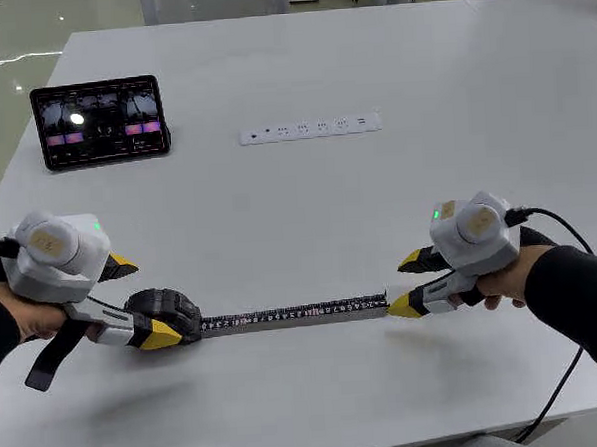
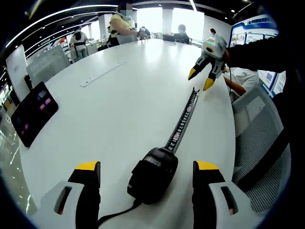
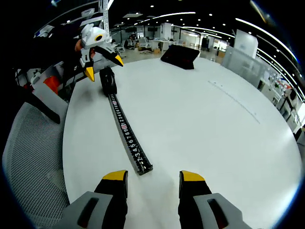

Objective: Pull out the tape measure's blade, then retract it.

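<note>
— Black case of the tape measure (image 1: pixel 166 313): where does it sit?

— On the white tabletop (image 1: pixel 371 69), between the fingers of the left gripper (image 1: pixel 142 300); those fingers are spread wide; the left gripper view shows a gap on either side of the case (image 2: pixel 155 174), so they grip nothing.

— And what does the case hold?

— The blade (image 1: pixel 293 314) comes out of it and lies flat on the tabletop, drawn straight toward the right gripper (image 1: pixel 403 284); how much is coiled inside I cannot tell.

— Has the right gripper got hold of the blade's end?

— No; its fingers stand apart with nothing between them; in the right gripper view the blade's end stops just ahead of the yellow fingertips, nearer the one on that view's left; in the head view the end lies at the tip of the lower finger.

— What does one view give that another lacks?

— The head view shows a tablet (image 1: pixel 100 122) propped at the far left with its screen lit, a white power strip (image 1: pixel 310 129) well beyond the blade, and a black cable (image 1: pixel 575 349) trailing from the right gripper; the left gripper view adds a thin black cord (image 2: pixel 116 214) leaving the case's near end, a mesh chair (image 2: pixel 259 143) beside the tabletop, and people (image 2: pixel 121 24) at the far end; the right gripper view brings the blade's printed numbers close enough to read.
</note>
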A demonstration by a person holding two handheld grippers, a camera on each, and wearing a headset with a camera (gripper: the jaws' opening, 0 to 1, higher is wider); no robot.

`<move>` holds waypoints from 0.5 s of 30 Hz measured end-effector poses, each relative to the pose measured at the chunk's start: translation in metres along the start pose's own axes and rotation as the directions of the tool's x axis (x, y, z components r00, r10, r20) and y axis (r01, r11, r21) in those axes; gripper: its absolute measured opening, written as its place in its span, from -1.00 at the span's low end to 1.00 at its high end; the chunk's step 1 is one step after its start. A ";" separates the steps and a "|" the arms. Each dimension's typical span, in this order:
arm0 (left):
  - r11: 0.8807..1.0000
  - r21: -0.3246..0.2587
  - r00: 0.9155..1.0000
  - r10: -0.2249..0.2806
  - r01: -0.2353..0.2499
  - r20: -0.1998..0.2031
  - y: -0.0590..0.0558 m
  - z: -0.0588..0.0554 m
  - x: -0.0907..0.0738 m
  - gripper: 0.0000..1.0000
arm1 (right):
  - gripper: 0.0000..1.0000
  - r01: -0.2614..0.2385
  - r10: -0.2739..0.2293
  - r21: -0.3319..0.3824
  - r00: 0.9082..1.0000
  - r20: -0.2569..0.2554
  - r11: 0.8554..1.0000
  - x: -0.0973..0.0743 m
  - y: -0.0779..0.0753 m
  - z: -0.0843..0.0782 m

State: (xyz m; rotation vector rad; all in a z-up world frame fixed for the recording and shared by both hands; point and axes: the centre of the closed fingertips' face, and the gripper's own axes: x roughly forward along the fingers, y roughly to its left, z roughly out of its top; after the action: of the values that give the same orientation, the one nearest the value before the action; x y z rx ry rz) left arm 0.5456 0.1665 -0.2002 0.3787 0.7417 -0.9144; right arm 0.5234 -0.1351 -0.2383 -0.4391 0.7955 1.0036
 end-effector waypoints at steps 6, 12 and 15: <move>0.998 -0.048 0.997 0.042 -0.040 0.057 0.003 -0.004 -0.008 0.63 | -0.11 0.038 -0.039 0.035 0.999 0.038 0.999 -0.010 0.003 -0.007; 0.992 -0.106 0.991 0.074 -0.062 0.114 0.002 -0.007 -0.018 0.77 | -0.03 0.085 -0.089 0.063 0.994 0.065 0.994 -0.024 0.003 -0.018; 0.986 -0.145 0.987 0.102 -0.083 0.127 0.003 -0.011 -0.021 0.80 | 0.03 0.102 -0.108 0.078 0.991 0.078 0.992 -0.032 0.003 -0.022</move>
State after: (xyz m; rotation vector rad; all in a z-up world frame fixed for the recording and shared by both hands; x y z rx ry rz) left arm 0.5352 0.1870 -0.1926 0.2242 0.6542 -0.7872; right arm 0.5032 -0.1662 -0.2282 -0.3697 0.7261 0.8861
